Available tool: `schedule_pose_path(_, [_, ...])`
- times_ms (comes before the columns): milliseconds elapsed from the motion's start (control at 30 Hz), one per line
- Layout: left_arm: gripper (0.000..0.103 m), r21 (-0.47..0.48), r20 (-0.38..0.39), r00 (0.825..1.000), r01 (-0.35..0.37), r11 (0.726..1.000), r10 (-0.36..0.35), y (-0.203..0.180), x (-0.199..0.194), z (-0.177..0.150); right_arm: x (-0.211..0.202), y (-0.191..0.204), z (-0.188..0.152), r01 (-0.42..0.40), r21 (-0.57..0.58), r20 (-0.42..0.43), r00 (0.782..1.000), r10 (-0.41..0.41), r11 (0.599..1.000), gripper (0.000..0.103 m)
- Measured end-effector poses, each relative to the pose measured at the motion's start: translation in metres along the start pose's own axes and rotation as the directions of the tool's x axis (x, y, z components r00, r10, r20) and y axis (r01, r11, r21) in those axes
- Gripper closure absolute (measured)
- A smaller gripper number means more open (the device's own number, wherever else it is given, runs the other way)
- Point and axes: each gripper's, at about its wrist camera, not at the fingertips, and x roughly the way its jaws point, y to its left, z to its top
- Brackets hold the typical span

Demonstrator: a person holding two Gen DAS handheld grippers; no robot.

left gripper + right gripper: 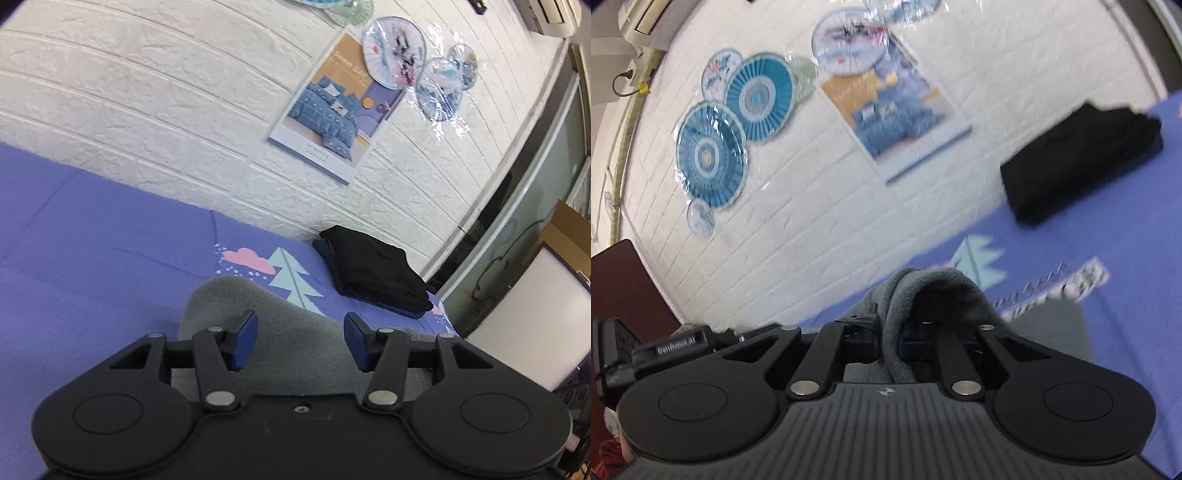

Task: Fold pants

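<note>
- The right gripper (890,345) is clamping a fold of the grey pants (923,291); the fleece is bunching up over the closed jaws and draping down between the finger links.
- The left gripper (301,341) is standing with its jaws apart, and nothing is sitting between its blue pads (245,341).
- The grey pants (280,343) are lying directly under and ahead of the left gripper, on the purple bedsheet (92,240). Whether the pads are touching the fabric cannot be told.
- The bedsheet is showing a printed pale-green tree (293,275) and a pink cloud (245,260) just beyond the grey fabric.
- A stack of dark folded clothes (373,271) is resting on the sheet near the wall, well apart from the grey pants.
- The white brick-pattern wall (147,110) is running behind the bed and is carrying a bedding poster (332,110) and several round paper fans (735,125) wrapped in clear film.
- The right wrist view is blurring noticeably, so fine detail is not readable there.
</note>
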Motion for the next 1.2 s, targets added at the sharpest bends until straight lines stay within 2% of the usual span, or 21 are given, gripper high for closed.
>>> schedule_pose_path(67, [0.075, 0.015, -0.031, 0.999, 0.038, 0.999, -0.037, -0.002, 0.017, -0.006, 0.004, -0.022, -0.003, 0.072, 0.029, -0.019, 0.997, -0.071, 0.997, 0.087])
schedule_pose_path(133, [0.077, 0.043, -0.05, 0.998, 0.045, 0.998, -0.042, -0.001, 0.036, -0.016, 0.013, -0.045, -0.017, 0.157, 0.037, -0.067, 0.986, -0.154, 0.987, 0.084])
schedule_pose_path(167, [0.081, 0.072, -0.063, 0.998, 0.035, 0.997, -0.03, 0.001, 0.045, -0.022, 0.016, -0.052, -0.024, 0.165, 0.045, -0.086, 0.983, -0.161, 0.985, 0.084])
schedule_pose_path(233, [0.079, 0.088, -0.076, 0.997, 0.013, 0.996, -0.006, 0.005, 0.055, -0.03, 0.012, -0.058, -0.03, 0.139, 0.088, -0.073, 0.988, -0.133, 0.986, 0.083])
schedule_pose_path(300, [0.079, 0.102, -0.072, 0.997, 0.027, 0.994, -0.019, 0.007, 0.05, -0.029, 0.008, -0.053, -0.026, 0.136, 0.076, -0.076, 0.989, -0.131, 0.988, 0.071])
schedule_pose_path(333, [0.079, 0.093, -0.077, 0.997, 0.032, 0.995, -0.025, 0.008, 0.047, -0.026, 0.004, -0.049, -0.024, 0.156, 0.064, -0.073, 0.986, -0.151, 0.986, 0.052])
schedule_pose_path(367, [0.079, 0.073, -0.08, 0.996, 0.041, 0.996, -0.035, 0.011, 0.043, -0.021, 0.001, -0.043, -0.02, 0.182, 0.047, -0.063, 0.982, -0.179, 0.982, 0.039])
schedule_pose_path(400, [0.078, 0.047, -0.079, 0.996, 0.044, 0.998, -0.04, 0.012, 0.038, -0.016, -0.005, -0.037, -0.017, 0.21, 0.033, -0.036, 0.977, -0.209, 0.977, 0.037])
schedule_pose_path(433, [0.075, 0.021, -0.072, 0.996, 0.046, 0.999, -0.044, 0.012, 0.032, -0.011, -0.012, -0.03, -0.013, 0.234, 0.014, 0.015, 0.972, -0.234, 0.972, 0.037])
schedule_pose_path(467, [0.061, 0.005, -0.054, 0.998, 0.043, 0.999, -0.043, 0.011, 0.026, -0.005, -0.019, -0.021, -0.009, 0.244, -0.008, 0.072, 0.968, -0.242, 0.97, 0.037])
schedule_pose_path(533, [0.043, 0.027, -0.012, 1.0, 0.026, 0.999, -0.026, 0.006, 0.02, 0.003, -0.025, -0.005, 0.001, 0.221, -0.062, 0.141, 0.967, -0.211, 0.973, 0.038])
schedule_pose_path(633, [0.044, 0.078, -0.01, 0.999, 0.035, 0.996, -0.034, -0.003, 0.028, 0.009, -0.006, 0.012, 0.008, 0.134, -0.129, 0.1, 0.988, -0.121, 0.983, 0.038])
schedule_pose_path(700, [0.039, 0.078, -0.029, 0.999, 0.041, 0.996, -0.039, -0.002, 0.042, 0.008, 0.014, 0.017, 0.006, 0.115, -0.157, 0.056, 0.993, -0.107, 0.981, 0.038])
schedule_pose_path(800, [0.033, 0.117, -0.039, 0.999, 0.007, 0.993, -0.002, 0.011, 0.063, -0.003, 0.043, 0.009, -0.004, 0.127, -0.177, -0.004, 0.991, -0.13, 0.976, 0.038])
schedule_pose_path(833, [0.033, 0.115, -0.052, 0.999, 0.007, 0.993, -0.001, 0.018, 0.067, -0.006, 0.051, 0.003, -0.009, 0.145, -0.184, -0.032, 0.988, -0.154, 0.972, 0.043])
schedule_pose_path(900, [0.033, 0.107, -0.038, 0.998, 0.048, 0.993, -0.045, 0.031, 0.067, -0.012, 0.061, -0.016, -0.024, 0.159, -0.195, -0.08, 0.981, -0.178, 0.968, 0.05])
schedule_pose_path(967, [0.034, 0.128, -0.021, 0.998, 0.053, 0.99, -0.051, 0.036, 0.068, -0.02, 0.061, -0.028, -0.031, 0.154, -0.172, -0.066, 0.984, -0.167, 0.973, 0.07])
schedule_pose_path(1000, [0.034, 0.153, -0.014, 0.999, 0.034, 0.988, -0.033, 0.034, 0.07, -0.024, 0.059, -0.03, -0.028, 0.148, -0.146, -0.068, 0.985, -0.159, 0.978, 0.071])
schedule_pose_path(1100, [0.033, 0.221, -0.005, 1.0, -0.011, 0.975, 0.013, 0.022, 0.073, -0.027, 0.059, -0.025, -0.03, 0.16, -0.174, -0.066, 0.983, -0.174, 0.972, 0.071])
schedule_pose_path(1200, [0.034, 0.213, -0.01, 1.0, -0.017, 0.977, 0.02, 0.021, 0.072, -0.025, 0.058, -0.022, -0.028, 0.162, -0.161, -0.068, 0.982, -0.175, 0.974, 0.07])
